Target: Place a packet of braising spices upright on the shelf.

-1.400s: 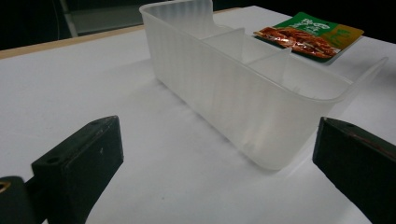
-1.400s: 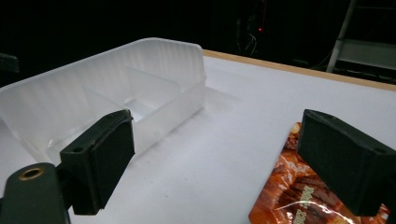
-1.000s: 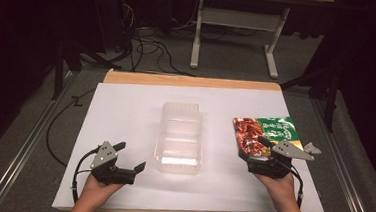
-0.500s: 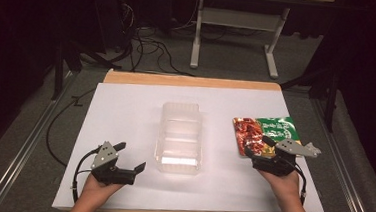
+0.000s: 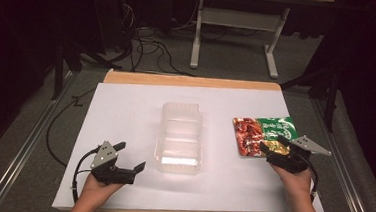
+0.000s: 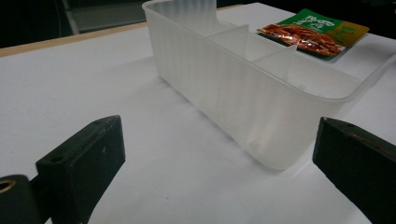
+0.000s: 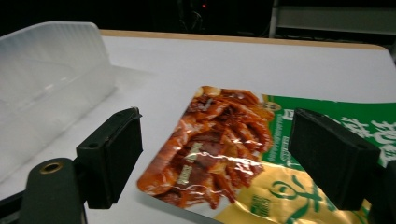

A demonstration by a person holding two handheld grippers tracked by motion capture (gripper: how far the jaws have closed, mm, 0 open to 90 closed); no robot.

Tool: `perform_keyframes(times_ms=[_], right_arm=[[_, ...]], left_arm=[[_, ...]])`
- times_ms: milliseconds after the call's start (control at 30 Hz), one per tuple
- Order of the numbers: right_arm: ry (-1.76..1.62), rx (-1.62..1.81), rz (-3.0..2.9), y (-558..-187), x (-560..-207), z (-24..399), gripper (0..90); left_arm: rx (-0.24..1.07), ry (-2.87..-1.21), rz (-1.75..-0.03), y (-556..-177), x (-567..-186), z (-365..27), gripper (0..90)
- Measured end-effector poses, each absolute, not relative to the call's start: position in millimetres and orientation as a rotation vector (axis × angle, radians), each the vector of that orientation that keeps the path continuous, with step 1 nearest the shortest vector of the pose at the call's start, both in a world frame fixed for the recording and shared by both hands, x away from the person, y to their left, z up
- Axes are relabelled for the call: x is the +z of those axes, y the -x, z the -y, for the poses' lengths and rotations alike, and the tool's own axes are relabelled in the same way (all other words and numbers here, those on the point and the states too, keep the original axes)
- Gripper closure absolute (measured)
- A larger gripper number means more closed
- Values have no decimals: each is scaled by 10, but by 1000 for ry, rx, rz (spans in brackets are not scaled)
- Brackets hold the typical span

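A snack packet (image 5: 261,133), red and green with a yellow corner, lies flat on the white sheet at the right. My right gripper (image 5: 272,143) hovers at its near edge. Its jaws stand open on either side of the packet (image 7: 219,140), with neither pad pressing on it, and they have narrowed slightly over the last second. A clear plastic container (image 5: 180,135) with inner dividers stands at the table's middle. My left gripper (image 5: 131,155) rests open at the near left and points at the container's (image 6: 243,88) end wall, with nothing between its jaws.
A white sheet (image 5: 126,106) covers the wooden table; its front edge runs just behind both hands. Cables trail off the left side onto the floor. A table frame (image 5: 232,19) stands on the dark floor beyond the far edge.
My right gripper has shifted a little to the right along the packet's near edge. The left gripper, the container and the packet have stayed put.
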State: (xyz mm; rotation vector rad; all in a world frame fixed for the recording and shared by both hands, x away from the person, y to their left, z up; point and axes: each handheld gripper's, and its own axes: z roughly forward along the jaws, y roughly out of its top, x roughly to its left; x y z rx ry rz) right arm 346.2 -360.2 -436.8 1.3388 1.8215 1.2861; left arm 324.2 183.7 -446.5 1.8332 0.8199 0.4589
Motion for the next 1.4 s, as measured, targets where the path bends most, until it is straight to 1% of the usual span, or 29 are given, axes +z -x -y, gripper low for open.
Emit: perform_keyframes(times_ms=[300,733,1133,1400], right_arm=[[-1448,1250,-1762,-3535,-4444,3914,184],[-1657,1232,-1639,-3559,-4550,4354,159],[-1831,1224,-1557,-3573,-4669,4598,176],[-1907,1224,-1546,-3613,-4721,4643,189]], left_arm=[[459,-1852,-810,-3243,-4479,-1820,32],[453,-1871,-799,-3243,-4493,-1801,34],[456,-1869,-803,-3251,-4500,-1806,35],[461,-1865,-801,-3242,-4492,-1814,36]])
